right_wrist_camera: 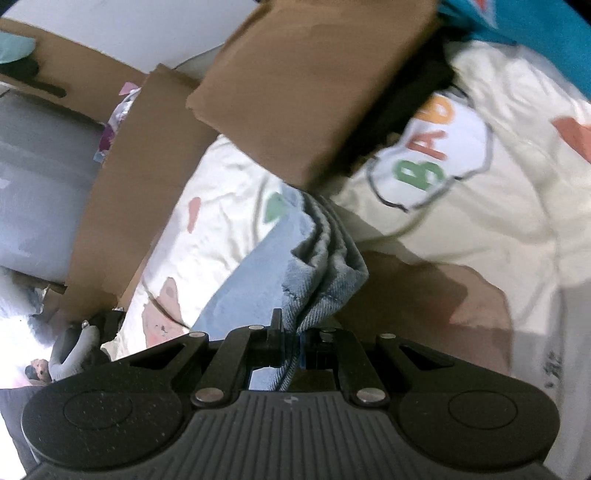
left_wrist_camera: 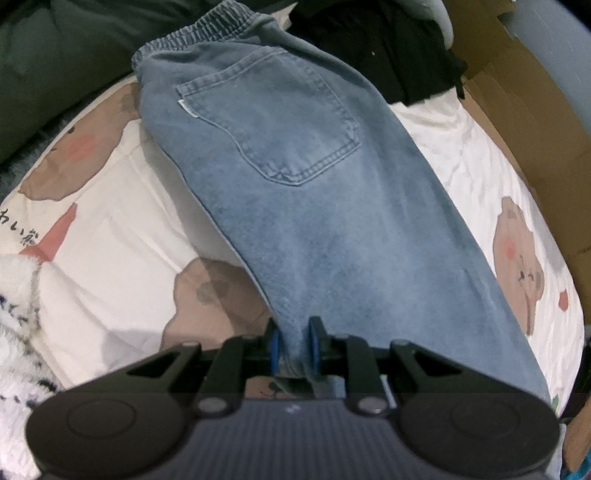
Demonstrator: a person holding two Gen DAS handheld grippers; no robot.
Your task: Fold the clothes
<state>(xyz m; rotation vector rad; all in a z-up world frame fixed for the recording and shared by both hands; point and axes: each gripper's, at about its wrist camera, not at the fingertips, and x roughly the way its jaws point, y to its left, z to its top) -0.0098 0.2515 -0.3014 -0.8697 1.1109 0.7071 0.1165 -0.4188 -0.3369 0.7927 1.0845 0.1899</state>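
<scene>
A pair of light blue jeans lies along the white bear-print bedspread, elastic waistband at the far end and back pocket facing up. My left gripper is shut on a bunched fold of the denim near the bottom of the left wrist view, blue pads pressing it from both sides. In the right wrist view, my right gripper is shut on the stacked hem layers of the jeans, which hang forward from the jaws above the bedspread.
Cardboard boxes stand past the bed's edge, one flap close above the held hem. A black garment lies beyond the waistband. A white fluffy item sits at the left edge. Teal fabric lies at the top right.
</scene>
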